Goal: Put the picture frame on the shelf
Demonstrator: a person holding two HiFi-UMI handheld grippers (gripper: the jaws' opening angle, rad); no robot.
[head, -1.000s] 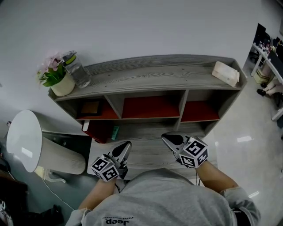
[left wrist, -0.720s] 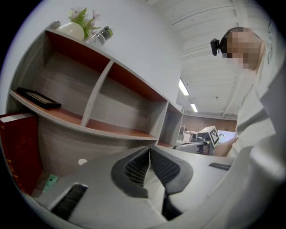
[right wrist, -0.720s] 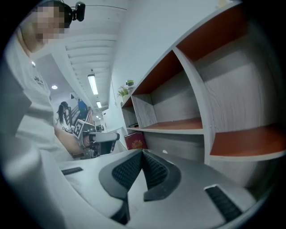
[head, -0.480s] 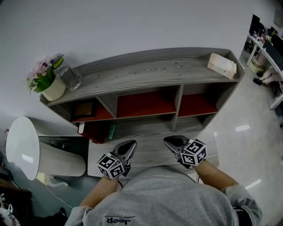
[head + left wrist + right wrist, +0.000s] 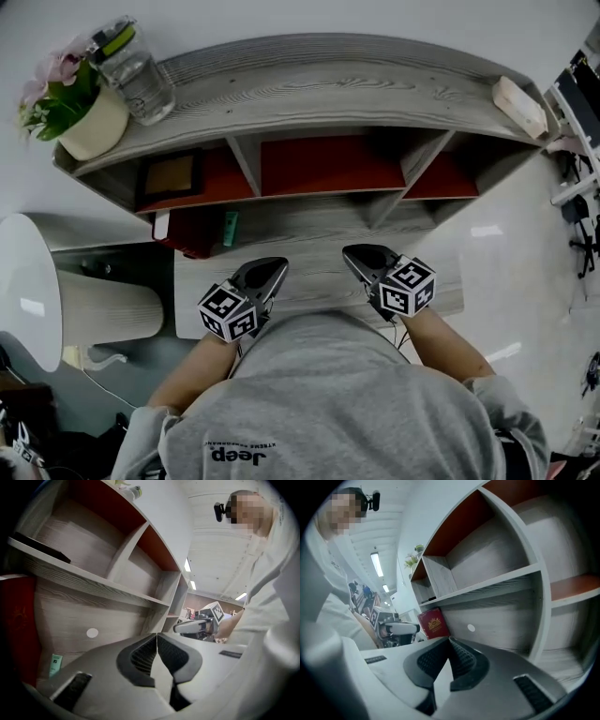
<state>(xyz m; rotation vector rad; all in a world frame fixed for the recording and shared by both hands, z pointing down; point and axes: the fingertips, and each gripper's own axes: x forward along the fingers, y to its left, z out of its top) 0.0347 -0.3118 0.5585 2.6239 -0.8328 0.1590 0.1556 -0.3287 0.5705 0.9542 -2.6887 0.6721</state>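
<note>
1. The left tool is hovering over the grey wood table, close in front of the person's grey shirt. Its two jaws are meeting tip to tip, with nothing between them.
2. The right tool is hanging beside it, a little apart and at about the same level in the head view. Its jaws are likewise pressing together on nothing.
3. Both tools are pointing toward the shelf, a grey wood unit with red-lined compartments that is standing at the back of the table.
4. The picture frame is resting in the upper left compartment of the shelf, well apart from both tools. Its brown face is showing to the head view. In the left gripper view it is appearing as a dark slab lying flat on the board.
5. A red box is standing in the lower left space, under the frame's compartment. A small green packet is sitting just beside it, on the side nearer the tools.
6. On the shelf's top board, a potted pink flower is standing at the left end, with a glass jar with a green lid just beside it. A pale box is lying at the far right end.
7. A large white cylindrical object is standing left of the table; what it is cannot be told.
</note>
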